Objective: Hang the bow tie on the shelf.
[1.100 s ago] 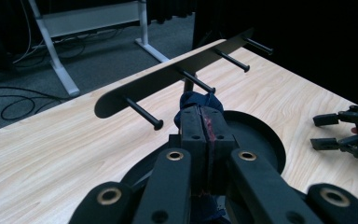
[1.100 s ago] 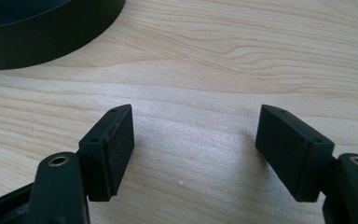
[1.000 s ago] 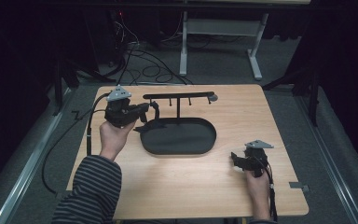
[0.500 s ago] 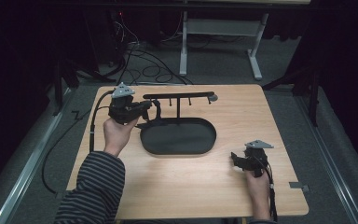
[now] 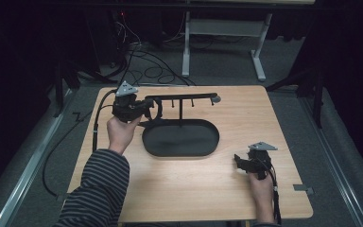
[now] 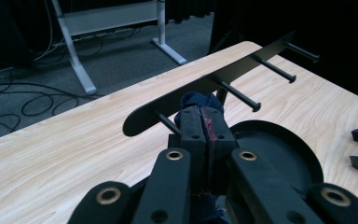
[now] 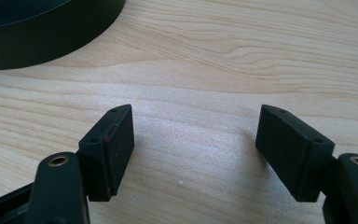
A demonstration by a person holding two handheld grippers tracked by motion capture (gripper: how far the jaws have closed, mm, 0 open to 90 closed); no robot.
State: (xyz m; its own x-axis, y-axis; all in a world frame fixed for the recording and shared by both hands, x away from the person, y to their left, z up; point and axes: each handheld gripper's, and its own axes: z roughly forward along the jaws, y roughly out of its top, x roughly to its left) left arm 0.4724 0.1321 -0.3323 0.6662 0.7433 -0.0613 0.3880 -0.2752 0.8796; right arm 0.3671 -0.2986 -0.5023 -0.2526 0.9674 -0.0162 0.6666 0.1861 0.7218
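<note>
A black rack stands on the wooden table: a long bar with several pegs on a post above an oval base. My left gripper is at the bar's left end, shut on a small dark blue cloth piece. In the left gripper view the cloth, with red stitching, is pinched in my left gripper right beside the end peg of the bar. My right gripper rests on the table near the front right. In its own view my right gripper is open over bare wood.
The oval base lies just beyond the right gripper's jaws. The table has bare wood to the right of the rack and along the front. Cables and a white table frame lie on the floor behind.
The left gripper with the cloth has shifted slightly toward the far side, closer to the bar's left end. The right gripper has not moved.
</note>
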